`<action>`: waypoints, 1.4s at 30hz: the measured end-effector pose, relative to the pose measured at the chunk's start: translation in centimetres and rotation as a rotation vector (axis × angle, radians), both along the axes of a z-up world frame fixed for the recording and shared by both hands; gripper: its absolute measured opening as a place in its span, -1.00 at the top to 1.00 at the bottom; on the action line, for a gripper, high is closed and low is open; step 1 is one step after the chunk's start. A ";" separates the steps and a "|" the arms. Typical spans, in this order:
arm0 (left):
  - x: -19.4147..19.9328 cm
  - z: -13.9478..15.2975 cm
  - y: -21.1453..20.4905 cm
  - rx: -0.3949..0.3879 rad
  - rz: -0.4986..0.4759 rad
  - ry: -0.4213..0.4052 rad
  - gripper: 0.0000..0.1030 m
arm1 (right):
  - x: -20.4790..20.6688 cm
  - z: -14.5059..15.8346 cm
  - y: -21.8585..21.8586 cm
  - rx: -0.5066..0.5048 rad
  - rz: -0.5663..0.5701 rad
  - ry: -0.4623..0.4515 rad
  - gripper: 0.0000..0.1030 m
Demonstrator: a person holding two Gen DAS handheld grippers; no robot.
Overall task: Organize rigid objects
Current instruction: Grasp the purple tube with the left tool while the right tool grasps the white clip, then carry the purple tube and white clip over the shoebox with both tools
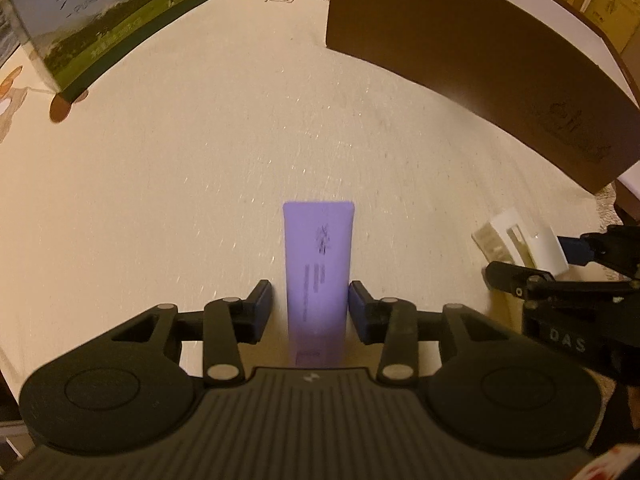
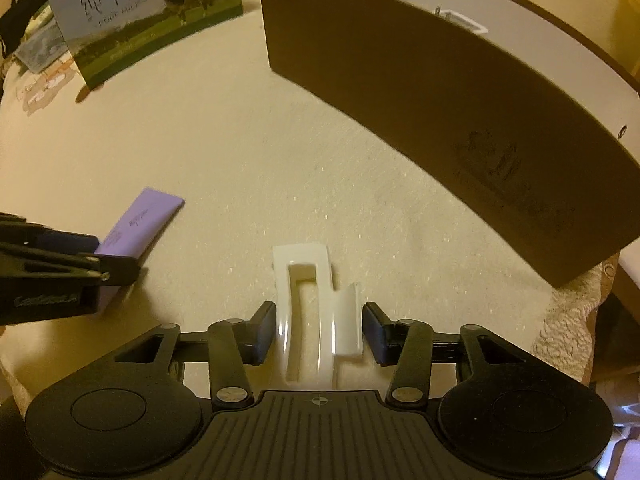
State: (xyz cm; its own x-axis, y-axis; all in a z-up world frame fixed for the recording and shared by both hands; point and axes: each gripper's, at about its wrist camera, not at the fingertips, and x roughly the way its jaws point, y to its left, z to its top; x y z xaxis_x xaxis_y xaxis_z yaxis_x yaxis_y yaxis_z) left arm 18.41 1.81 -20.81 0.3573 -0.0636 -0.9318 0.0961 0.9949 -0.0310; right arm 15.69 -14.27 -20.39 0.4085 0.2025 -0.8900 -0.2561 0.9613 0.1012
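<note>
Purple tube (image 1: 316, 276): it lies flat on the cream tablecloth (image 1: 180, 168), long axis running straight away from your left gripper (image 1: 310, 306), and sits between that gripper's two blue pads. Narrow slivers of cloth show on both sides of the tube, so your left jaws bracket it closely without clearly pressing on it. From the right wrist camera the same tube (image 2: 138, 228) appears at the left, with your left gripper (image 2: 96, 262) over its near end.

White plastic hook (image 2: 316, 312): it lies on the cloth between the pads of your right gripper (image 2: 320, 330). The left pad is just beside or touching the hook's edge; a small gap shows at the right pad. Whether your right jaws actually grip it cannot be told. In the left wrist view the hook (image 1: 520, 244) sits at the right, with your right gripper (image 1: 536, 260) at it.

Brown box (image 2: 420, 92): stands ahead and to the right, white inside, with a small white item (image 2: 460, 20) visible within. Milk carton (image 2: 148, 12): stands at the far left, well apart from both grippers
</note>
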 end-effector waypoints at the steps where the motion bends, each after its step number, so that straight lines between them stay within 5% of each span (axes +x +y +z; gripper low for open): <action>1: 0.1 -0.1 -0.3 0.011 -0.008 0.002 0.31 | 0.0 0.1 0.0 -0.006 -0.001 -0.005 0.14; 23: -0.5 -0.3 -2.0 0.032 -0.052 -0.019 0.45 | 0.0 0.9 -1.3 0.026 -0.011 0.020 0.28; 42: 0.2 6.7 -5.9 -0.001 -0.127 -0.165 0.45 | 0.2 7.0 -5.0 0.097 -0.088 -0.052 0.28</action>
